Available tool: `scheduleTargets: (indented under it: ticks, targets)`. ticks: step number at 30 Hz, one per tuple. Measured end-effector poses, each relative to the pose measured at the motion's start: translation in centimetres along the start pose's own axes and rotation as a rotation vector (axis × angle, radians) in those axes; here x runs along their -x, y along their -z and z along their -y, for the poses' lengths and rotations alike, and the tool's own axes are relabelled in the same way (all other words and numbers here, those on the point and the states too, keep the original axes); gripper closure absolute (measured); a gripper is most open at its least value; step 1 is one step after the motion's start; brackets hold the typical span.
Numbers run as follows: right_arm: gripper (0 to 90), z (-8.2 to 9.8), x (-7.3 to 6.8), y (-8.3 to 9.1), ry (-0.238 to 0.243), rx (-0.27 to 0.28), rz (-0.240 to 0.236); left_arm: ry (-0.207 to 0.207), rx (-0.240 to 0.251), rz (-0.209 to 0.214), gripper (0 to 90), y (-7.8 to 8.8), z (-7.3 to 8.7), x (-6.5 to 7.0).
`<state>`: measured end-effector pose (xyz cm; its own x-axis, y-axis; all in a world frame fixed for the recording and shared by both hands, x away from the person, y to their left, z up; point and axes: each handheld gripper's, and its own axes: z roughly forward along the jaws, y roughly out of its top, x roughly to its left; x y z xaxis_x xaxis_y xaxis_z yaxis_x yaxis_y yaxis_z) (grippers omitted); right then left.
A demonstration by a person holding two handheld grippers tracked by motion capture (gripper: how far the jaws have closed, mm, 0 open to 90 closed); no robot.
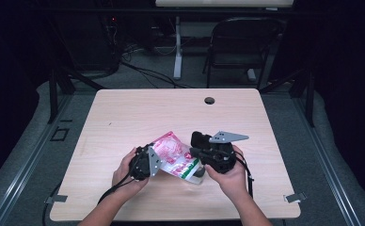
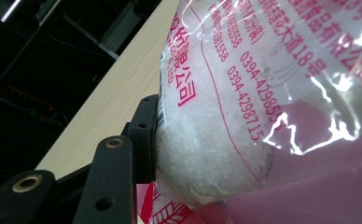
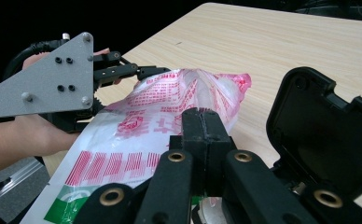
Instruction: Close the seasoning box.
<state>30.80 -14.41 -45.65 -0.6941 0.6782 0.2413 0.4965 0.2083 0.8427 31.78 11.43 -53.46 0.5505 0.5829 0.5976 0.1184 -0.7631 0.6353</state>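
A clear plastic bag (image 1: pixel 173 155) with pink and red print and a green stripe holds white granules; it is lifted at an angle over the table's near middle. My left gripper (image 1: pixel 157 161) is shut on the bag's upper left part. In the left gripper view one pad (image 2: pixel 144 140) presses into the granules through the bag (image 2: pixel 263 93), and the other jaw is hidden behind it. My right gripper (image 1: pixel 195 159) has its jaws closed tight (image 3: pixel 202 122) on a fold of the bag's film (image 3: pixel 142 126), with creases running to the tips.
The wooden table (image 1: pixel 171 108) has a round cable hole (image 1: pixel 209 100) near its far edge. A black hinged case (image 3: pixel 319 130) stands open just beside my right gripper. A folding chair (image 1: pixel 242 42) and a desk leg (image 1: pixel 177 47) stand beyond the table.
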Motion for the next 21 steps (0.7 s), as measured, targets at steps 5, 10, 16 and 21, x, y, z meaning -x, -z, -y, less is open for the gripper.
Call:
scheduleTargets:
  ticks: [5,10,16,21]
  targets:
    - [90.0,0.3,0.0,0.0,0.008,-0.013,0.018,-0.037,0.006,-0.035,57.6,-0.3,0.0,0.4]
    - [90.0,0.7,0.2,0.0,0.008,-0.022,0.017,-0.068,0.016,-0.071,57.6,-0.4,0.1,0.6]
    - [90.0,1.2,0.3,0.0,0.001,-0.017,0.021,-0.079,0.027,-0.088,57.6,-0.5,0.1,0.8]
    - [90.0,1.4,0.3,0.0,0.0,-0.021,0.025,-0.095,0.025,-0.097,57.6,-0.4,0.1,1.0]
